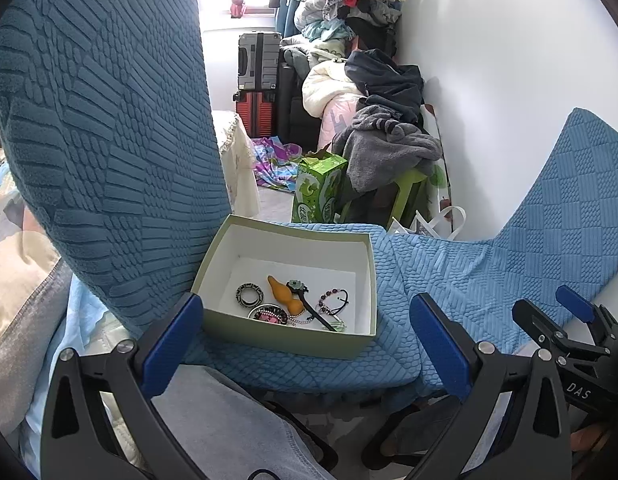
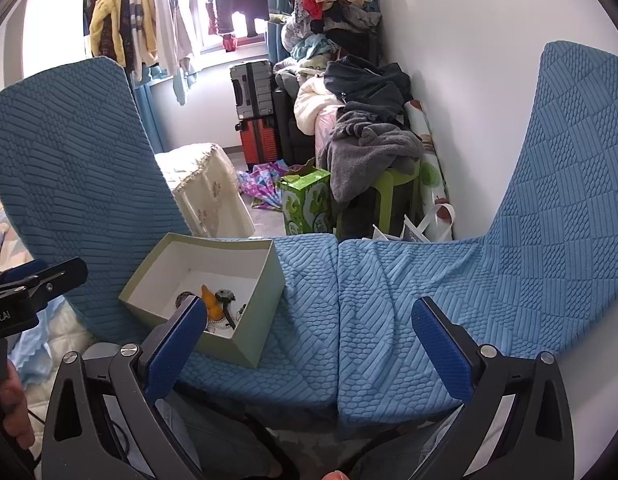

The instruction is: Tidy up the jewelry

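A pale green open box (image 1: 269,336) sits on a blue-covered chair seat (image 1: 389,364). Inside lie a black-and-white ring bangle (image 1: 249,295), an orange comb-like piece (image 1: 289,297), a black hair stick with a green flower (image 1: 309,304), a beaded bracelet (image 1: 333,302) and a round pink brooch (image 1: 269,315). My left gripper (image 1: 309,344) is open and empty just in front of the box. My right gripper (image 2: 309,344) is open and empty, to the right of the box (image 2: 245,340), over the seats. The right gripper also shows in the left wrist view (image 1: 569,320).
Two blue-covered chairs stand side by side; a chair back (image 1: 101,140) rises left of the box, another (image 2: 569,200) at the far right. Beyond the seats are a green carton (image 1: 319,184), a green stool with clothes (image 1: 389,152), suitcases (image 1: 259,80) and a white wall (image 1: 509,80).
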